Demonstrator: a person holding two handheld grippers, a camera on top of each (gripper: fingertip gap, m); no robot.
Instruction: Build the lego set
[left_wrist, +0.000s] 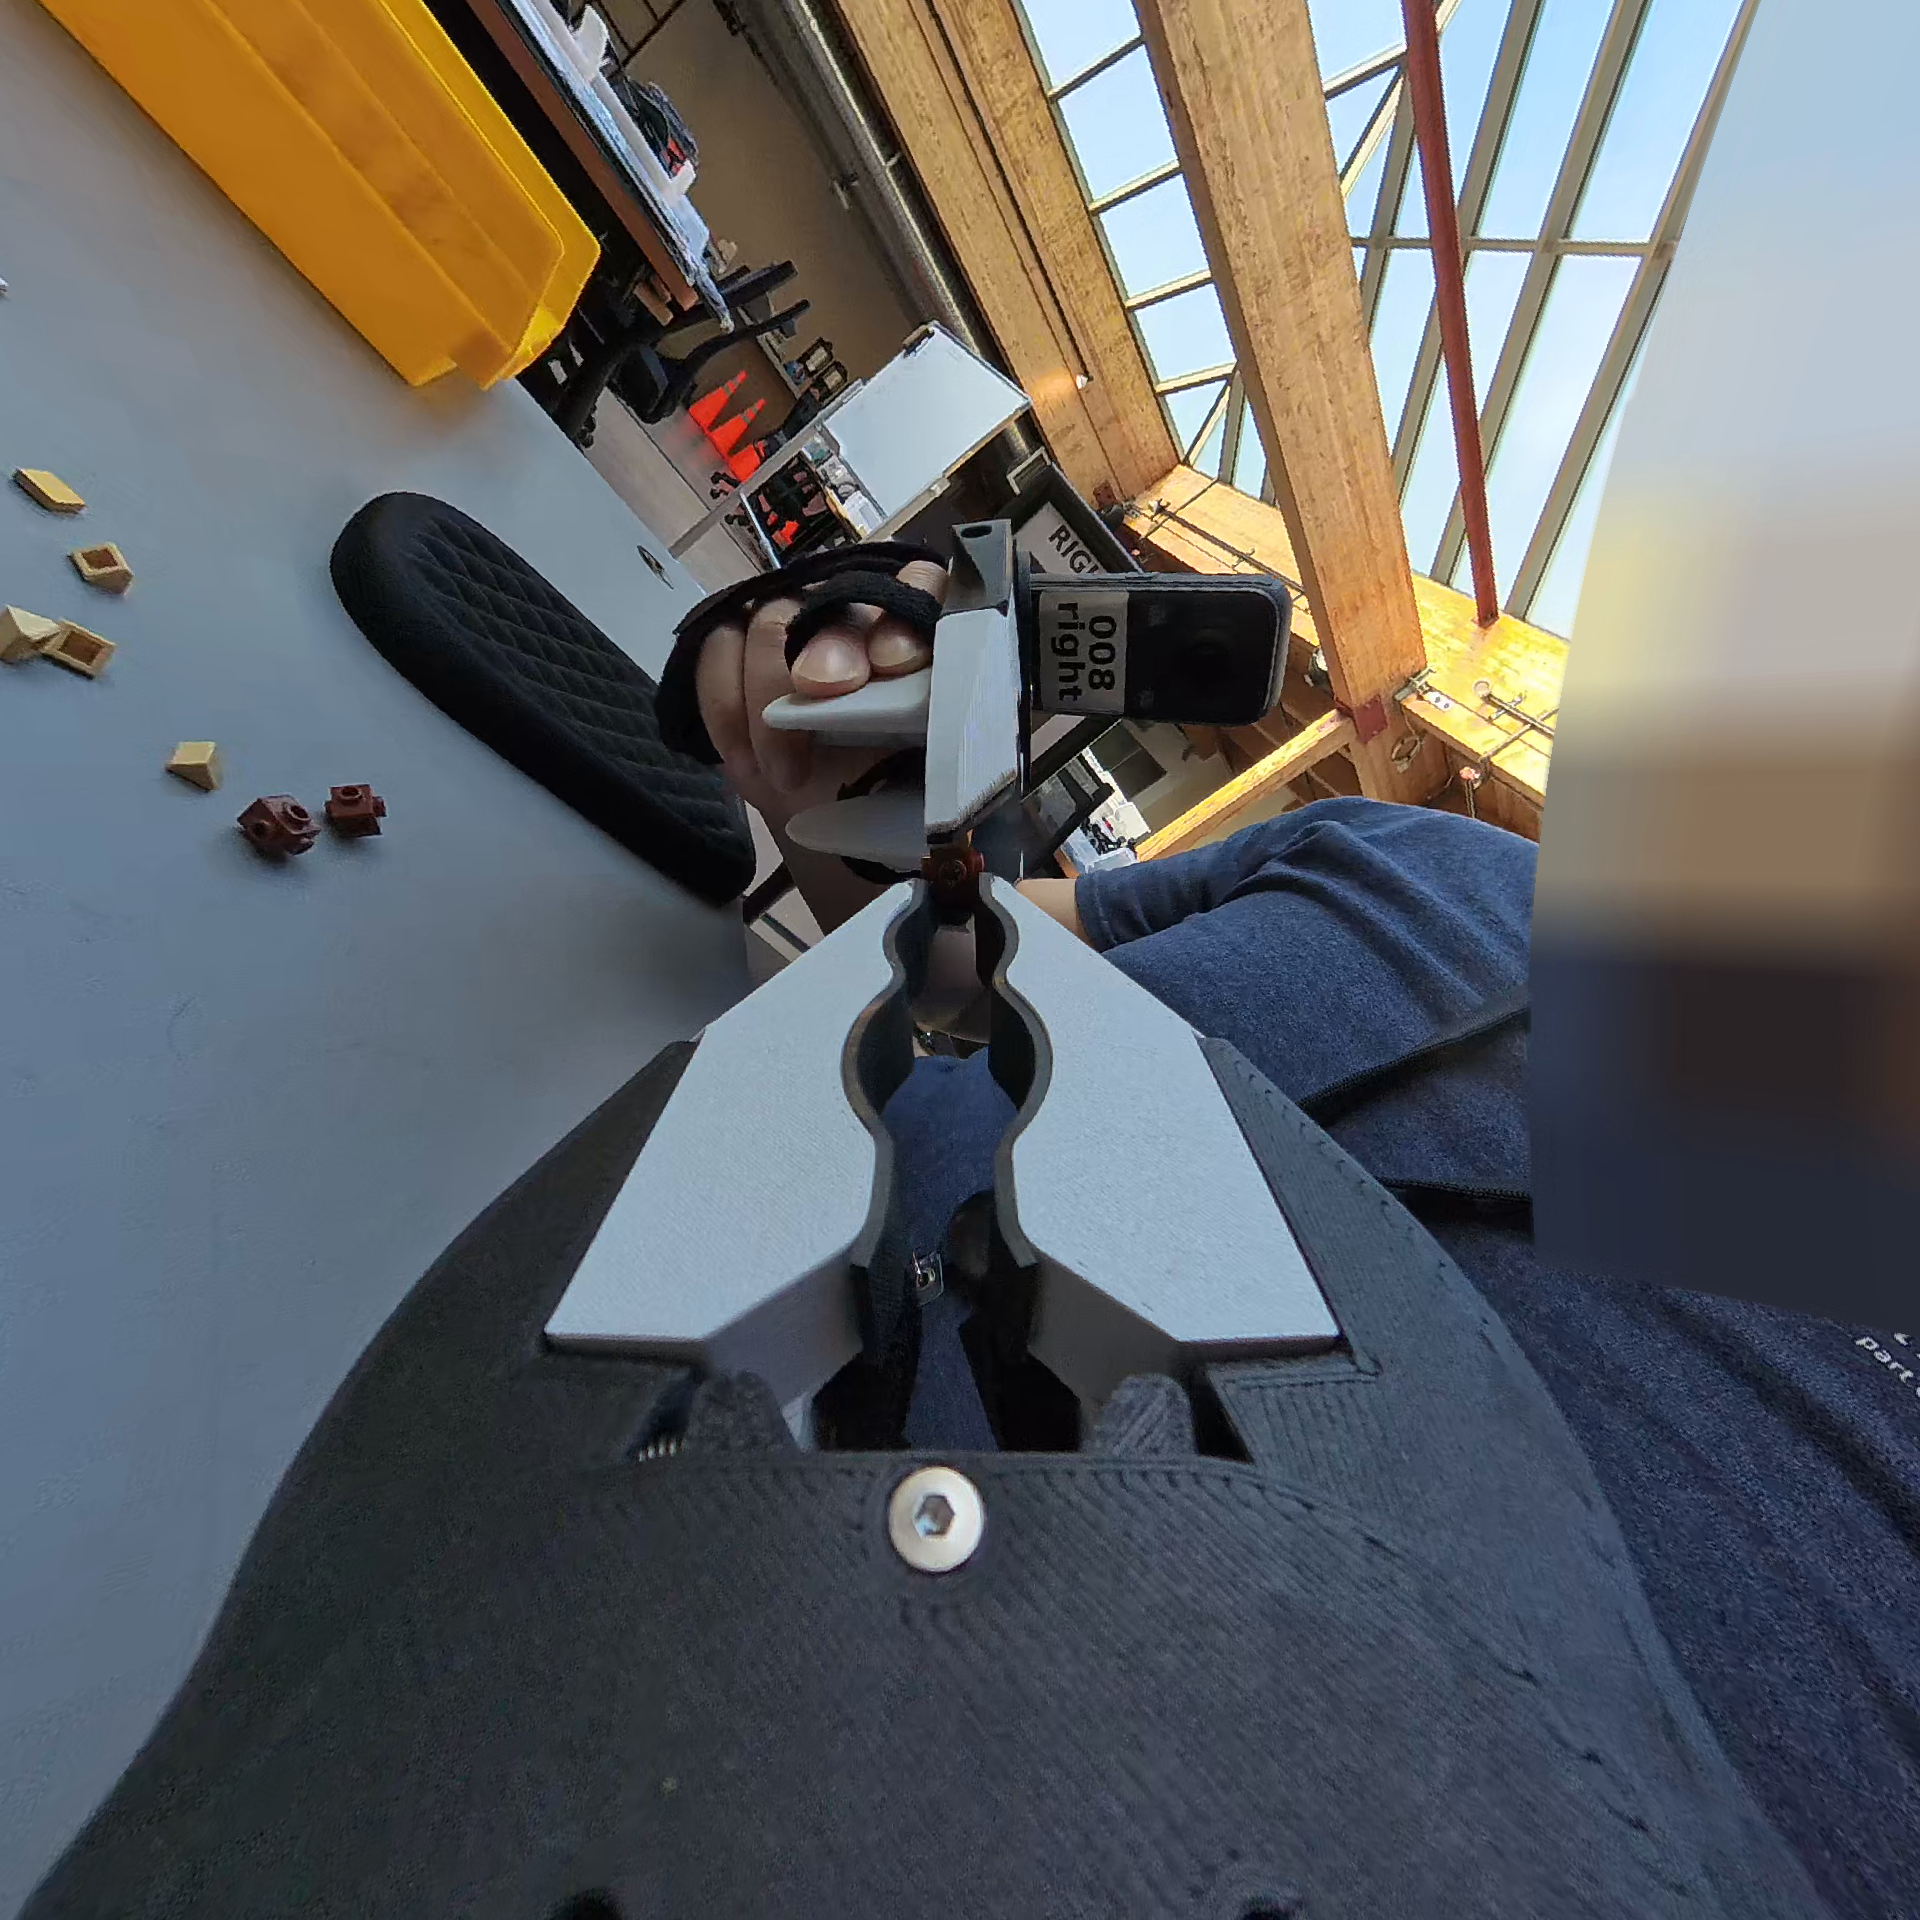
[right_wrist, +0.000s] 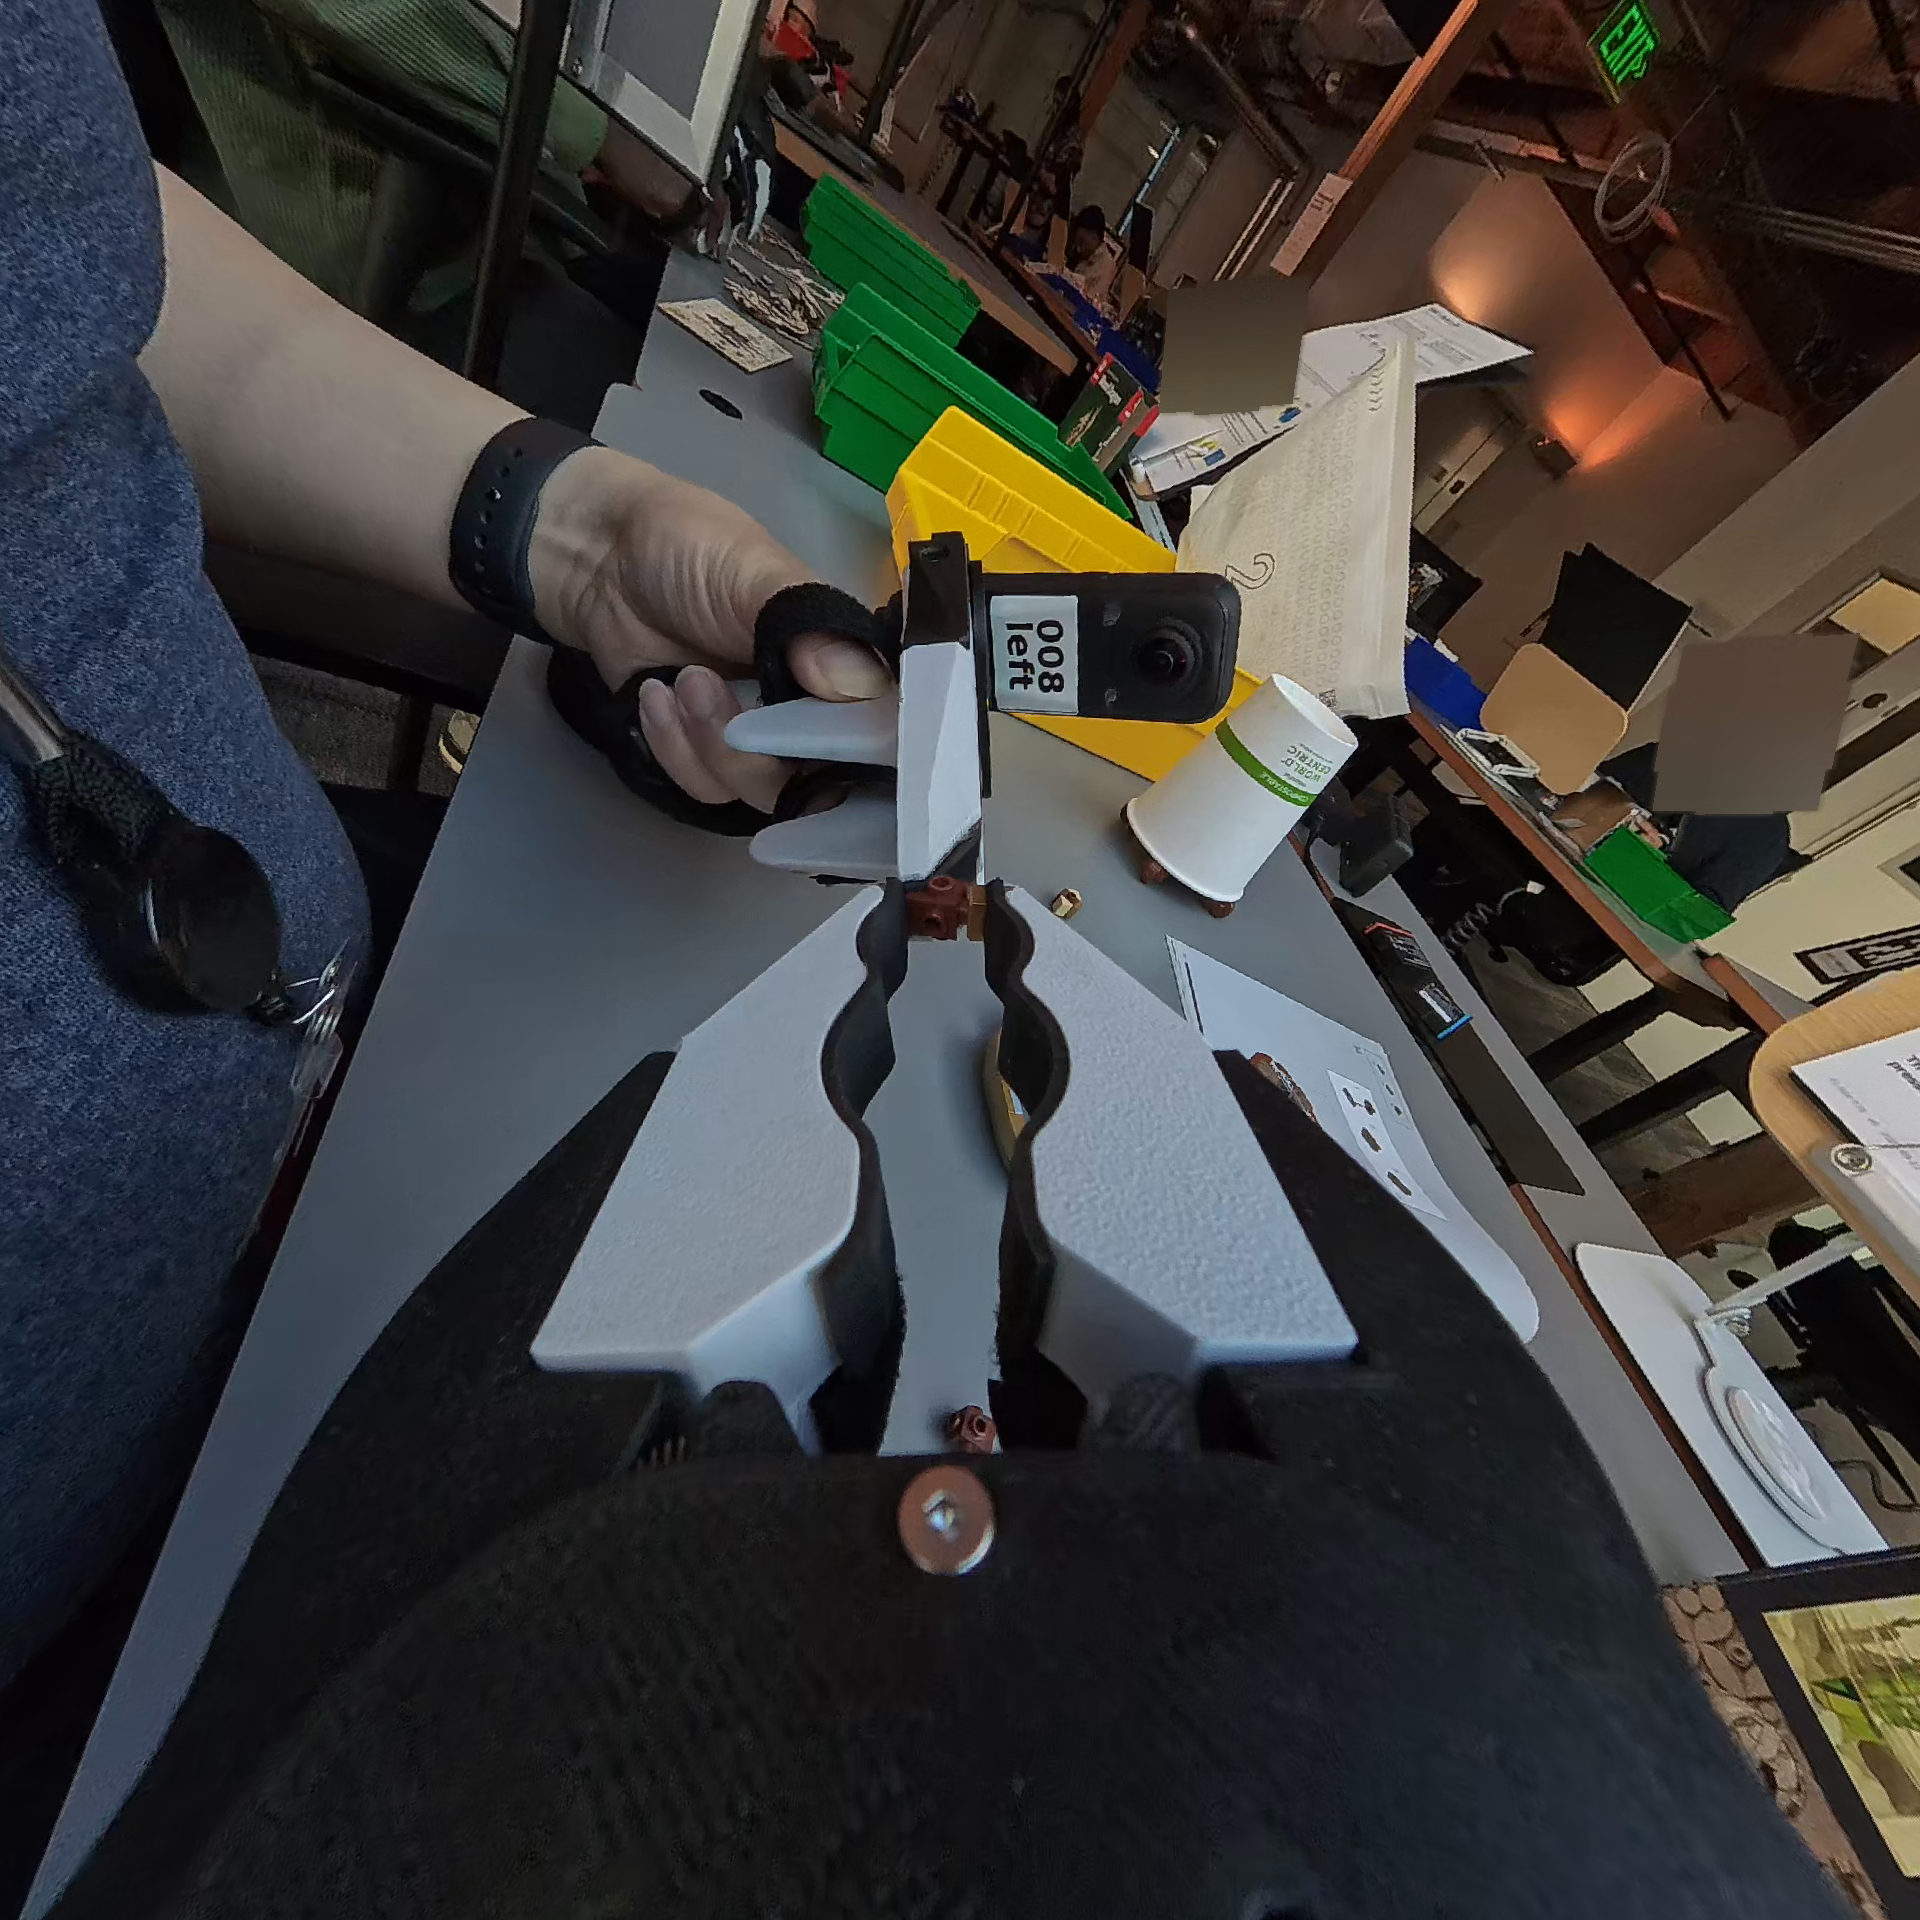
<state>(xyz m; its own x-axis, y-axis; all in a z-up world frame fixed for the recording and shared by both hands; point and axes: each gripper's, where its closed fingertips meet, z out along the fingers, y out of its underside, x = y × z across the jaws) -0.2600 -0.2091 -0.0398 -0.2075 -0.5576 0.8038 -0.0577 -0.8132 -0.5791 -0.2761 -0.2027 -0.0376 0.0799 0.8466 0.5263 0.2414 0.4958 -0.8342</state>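
Lego brick, reddish-brown, held above the grey table: we see our right tool clenched on it, our left tool meeting it from 12 o'clock, grip there unclear; loose bricks at 9 o'clock

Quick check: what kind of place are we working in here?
Probably a shared workshop or lab: long grey table, stacked green bins and yellow bins, timber roof beams under skylights, more cluttered workbenches behind.
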